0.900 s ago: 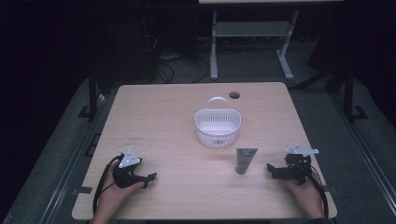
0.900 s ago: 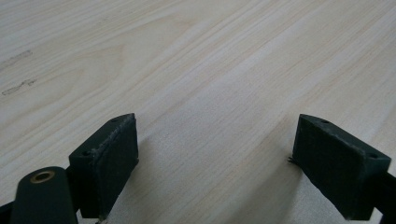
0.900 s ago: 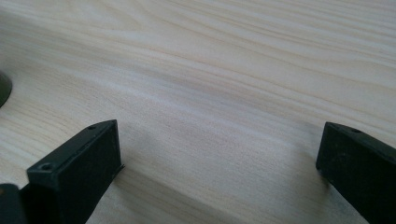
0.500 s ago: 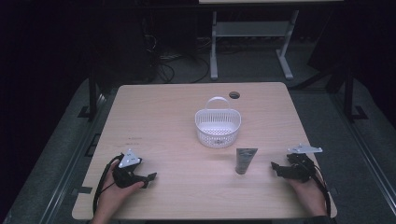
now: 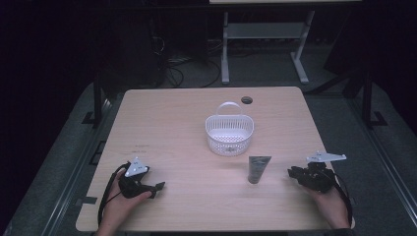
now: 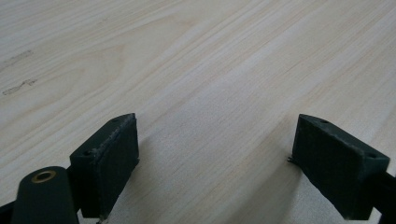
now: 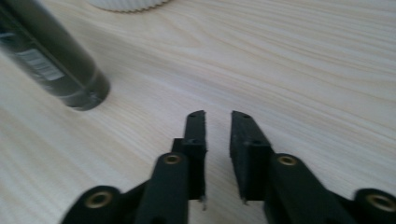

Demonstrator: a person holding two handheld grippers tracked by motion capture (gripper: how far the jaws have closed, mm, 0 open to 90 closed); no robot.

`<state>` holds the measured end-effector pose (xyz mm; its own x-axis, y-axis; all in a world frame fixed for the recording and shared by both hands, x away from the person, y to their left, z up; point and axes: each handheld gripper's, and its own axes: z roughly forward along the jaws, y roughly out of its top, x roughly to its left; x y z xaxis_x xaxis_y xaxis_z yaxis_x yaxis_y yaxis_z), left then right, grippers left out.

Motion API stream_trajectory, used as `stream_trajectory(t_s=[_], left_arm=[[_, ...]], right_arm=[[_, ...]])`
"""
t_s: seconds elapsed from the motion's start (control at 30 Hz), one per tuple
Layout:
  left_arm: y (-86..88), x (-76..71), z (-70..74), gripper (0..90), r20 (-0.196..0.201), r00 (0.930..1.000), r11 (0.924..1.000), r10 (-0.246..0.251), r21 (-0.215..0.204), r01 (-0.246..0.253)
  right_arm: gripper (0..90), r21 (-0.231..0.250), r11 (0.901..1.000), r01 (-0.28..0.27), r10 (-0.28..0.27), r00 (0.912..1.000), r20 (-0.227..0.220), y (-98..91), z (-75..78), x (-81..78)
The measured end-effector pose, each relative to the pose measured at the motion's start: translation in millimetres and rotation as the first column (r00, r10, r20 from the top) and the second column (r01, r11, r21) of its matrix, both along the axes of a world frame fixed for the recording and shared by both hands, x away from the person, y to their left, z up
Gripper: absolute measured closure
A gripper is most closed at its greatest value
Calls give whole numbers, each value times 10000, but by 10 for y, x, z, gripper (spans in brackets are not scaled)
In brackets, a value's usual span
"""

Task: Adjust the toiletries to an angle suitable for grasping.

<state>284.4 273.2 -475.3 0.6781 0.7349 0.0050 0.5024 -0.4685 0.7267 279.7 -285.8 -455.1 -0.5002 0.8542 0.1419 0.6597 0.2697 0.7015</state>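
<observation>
The dark tube [image 5: 258, 168] is seen lying on the table [image 5: 167, 128] just before the white basket [image 5: 229, 134], long axis toward it; the right gripper [image 5: 294, 173], nearly closed and empty, is nearer than the wide-open left gripper [image 5: 156, 189]

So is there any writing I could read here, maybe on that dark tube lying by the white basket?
Nothing legible.
Dark tube: a pale label with fine print, too blurred to read.
White basket: no writing visible.
Table: faint dark smudges, not words.
</observation>
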Motion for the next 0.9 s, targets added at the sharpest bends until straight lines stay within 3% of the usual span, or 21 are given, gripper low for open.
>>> stream_trajectory(t_s=[0.17, 0.3, 0.9], left_arm=[[0, 0, 0, 135, 1, 10000, 10000, 2, 1, -2], [0, 0, 0, 136, 1, 10000, 10000, -1, 1, 1], [0, 0, 0, 136, 2, 10000, 10000, 0, 0, 0]], right_arm=[[895, 304, 9984, -477, 481, 9988, -119, -1, 33, -19], [897, 441, 9968, -665, 675, 9975, -215, 8, 65, -30], [896, 538, 9854, -1617, 1614, 9868, 105, 154, 318, -157]])
